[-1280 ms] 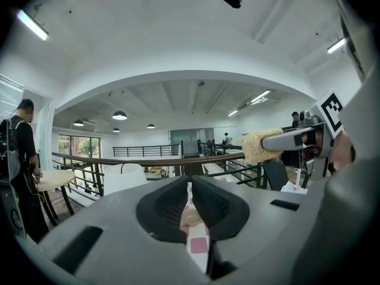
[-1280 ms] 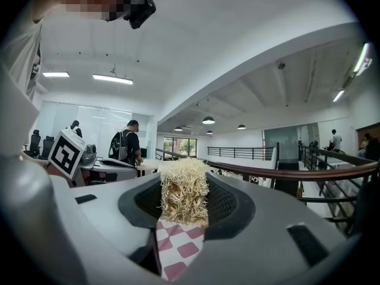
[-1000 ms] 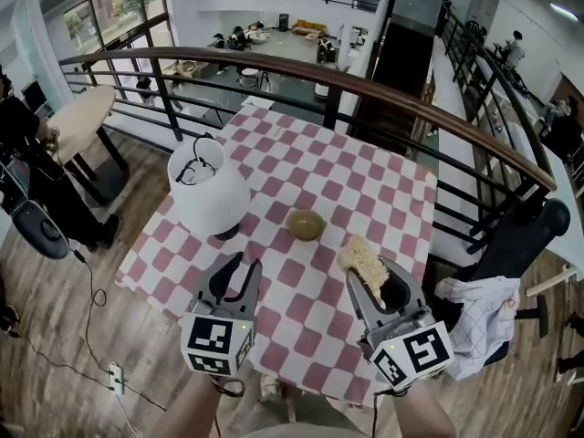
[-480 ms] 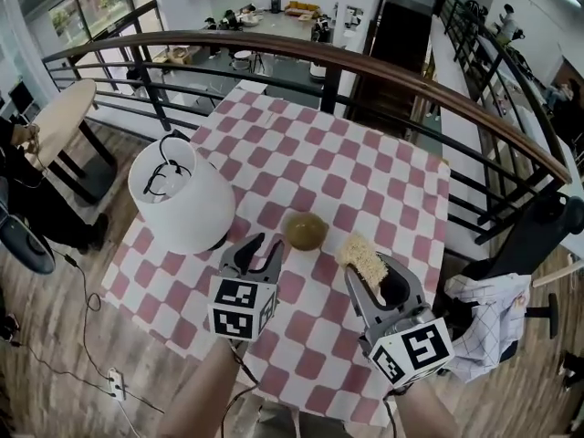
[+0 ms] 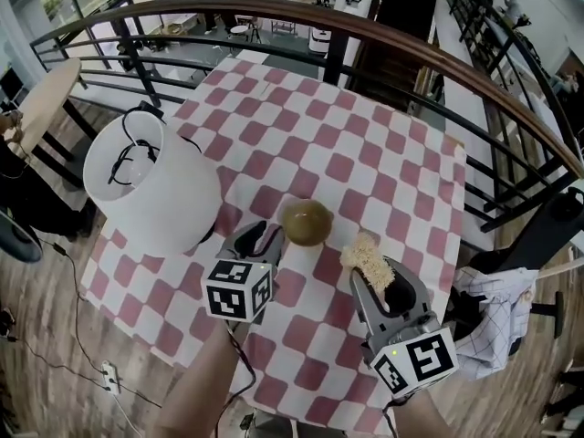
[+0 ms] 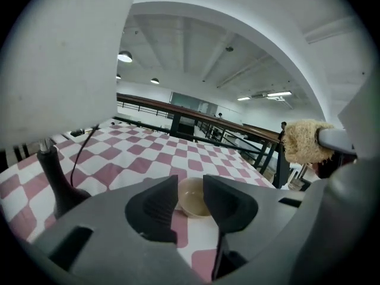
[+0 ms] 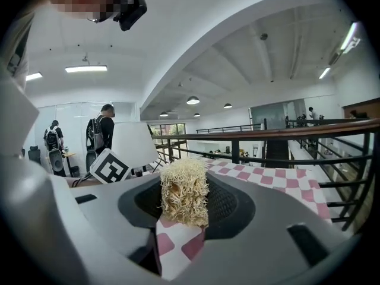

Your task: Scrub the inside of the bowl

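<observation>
Both grippers have come down toward the bowl (image 5: 306,222) since a second ago. The left gripper (image 5: 260,235) has just been opening its jaws; they are empty, just beside the bowl's left edge and close by the white lamp (image 5: 151,181). The right gripper (image 5: 379,276) clamps a fibrous scrubber (image 5: 367,258) near the bowl's right. Open checked tablecloth (image 5: 365,153) stretches beyond the bowl to the railing (image 5: 411,53).

White lamp (image 5: 151,185) on checkered tablecloth (image 5: 365,144)
</observation>
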Motion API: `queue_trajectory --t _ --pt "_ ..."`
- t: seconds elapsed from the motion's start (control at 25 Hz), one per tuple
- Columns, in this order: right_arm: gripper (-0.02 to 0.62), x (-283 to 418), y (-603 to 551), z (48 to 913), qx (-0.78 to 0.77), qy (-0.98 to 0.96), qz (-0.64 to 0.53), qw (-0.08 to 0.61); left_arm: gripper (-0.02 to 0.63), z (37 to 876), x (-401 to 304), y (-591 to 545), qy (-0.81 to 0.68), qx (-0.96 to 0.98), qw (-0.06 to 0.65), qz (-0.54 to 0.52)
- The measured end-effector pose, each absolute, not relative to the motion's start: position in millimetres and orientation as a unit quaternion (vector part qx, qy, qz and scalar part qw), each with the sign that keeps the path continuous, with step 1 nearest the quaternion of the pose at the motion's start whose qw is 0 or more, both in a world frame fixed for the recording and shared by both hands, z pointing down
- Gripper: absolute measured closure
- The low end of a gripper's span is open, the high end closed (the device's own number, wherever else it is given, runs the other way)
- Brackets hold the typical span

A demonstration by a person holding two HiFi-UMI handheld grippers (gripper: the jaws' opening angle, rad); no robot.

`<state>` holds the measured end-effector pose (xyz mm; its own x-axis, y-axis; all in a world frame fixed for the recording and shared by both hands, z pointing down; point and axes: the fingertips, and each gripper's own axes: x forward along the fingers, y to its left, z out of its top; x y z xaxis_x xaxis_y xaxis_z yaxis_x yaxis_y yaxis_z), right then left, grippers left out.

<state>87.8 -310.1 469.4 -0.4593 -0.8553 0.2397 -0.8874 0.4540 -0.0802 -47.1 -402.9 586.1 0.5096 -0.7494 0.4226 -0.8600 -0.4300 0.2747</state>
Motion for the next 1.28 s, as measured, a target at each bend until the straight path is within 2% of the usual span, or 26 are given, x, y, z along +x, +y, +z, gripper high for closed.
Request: queue_trajectory --t 0.48,0.84,1.0,1.12,1.2,1.28 --pt "0.433 102 -309 533 0.531 -0.829 0.142 0.102 0.453 671 -19 -425 -0.434 0.830 0.288 0.199" --pt "0.432 103 -290 554 0.522 -0.831 0.157 0.112 0.454 693 -11 -418 -0.437 0.816 0.329 0.188" --pt "0.431 107 -288 555 0.525 -0.829 0.160 0.107 0.491 695 -9 -416 -0.449 0.815 0.314 0.188" --pt "0.431 107 -285 557 0.522 -0.830 0.158 0.112 0.568 695 -9 -417 -0.458 0.811 0.318 0.177" --pt "0.431 108 -283 558 0.522 -0.831 0.156 0.114 0.583 689 -11 -418 -0.474 0.808 0.311 0.160" --pt "0.431 109 -282 557 0.524 -0.830 0.155 0.112 0.584 672 -17 -420 -0.503 0.807 0.274 0.143"
